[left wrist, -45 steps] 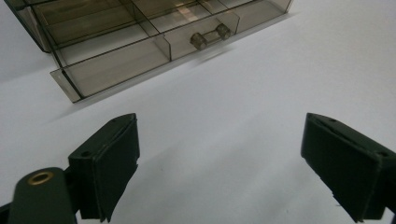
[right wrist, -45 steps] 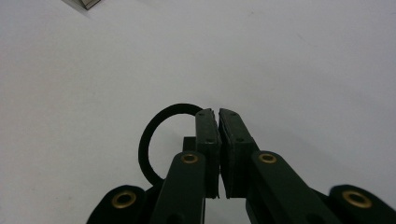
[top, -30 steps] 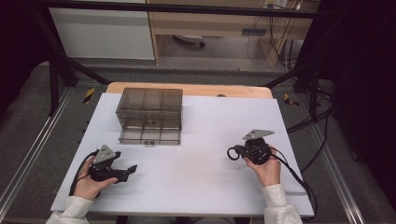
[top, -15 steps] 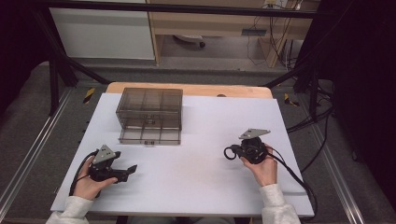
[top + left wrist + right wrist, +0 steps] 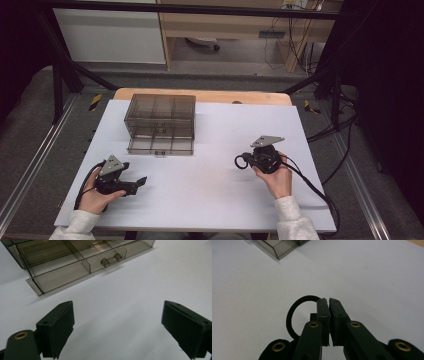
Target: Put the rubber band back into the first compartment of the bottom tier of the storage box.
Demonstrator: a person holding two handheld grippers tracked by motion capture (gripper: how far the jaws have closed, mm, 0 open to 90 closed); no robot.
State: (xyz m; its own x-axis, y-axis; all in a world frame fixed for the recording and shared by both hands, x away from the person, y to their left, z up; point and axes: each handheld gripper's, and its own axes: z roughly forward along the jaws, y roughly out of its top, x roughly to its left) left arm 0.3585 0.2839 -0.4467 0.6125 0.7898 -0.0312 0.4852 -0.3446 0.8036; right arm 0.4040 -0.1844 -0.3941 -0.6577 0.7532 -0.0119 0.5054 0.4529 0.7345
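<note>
Black ring [image 5: 294, 315] in right gripper's [image 5: 329, 300] fingers

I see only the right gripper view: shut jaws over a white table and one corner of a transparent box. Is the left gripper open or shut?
Observer: Open. The left gripper holds its jaws wide apart, with nothing between them.
Operator: Thank you. Is the drawer of the box open?
Observer: Yes. The lower drawer of the box is pulled out toward the person.
Operator: Where does the left gripper point?
Observer: Toward the drawer's handle, but well apart from it.
</note>
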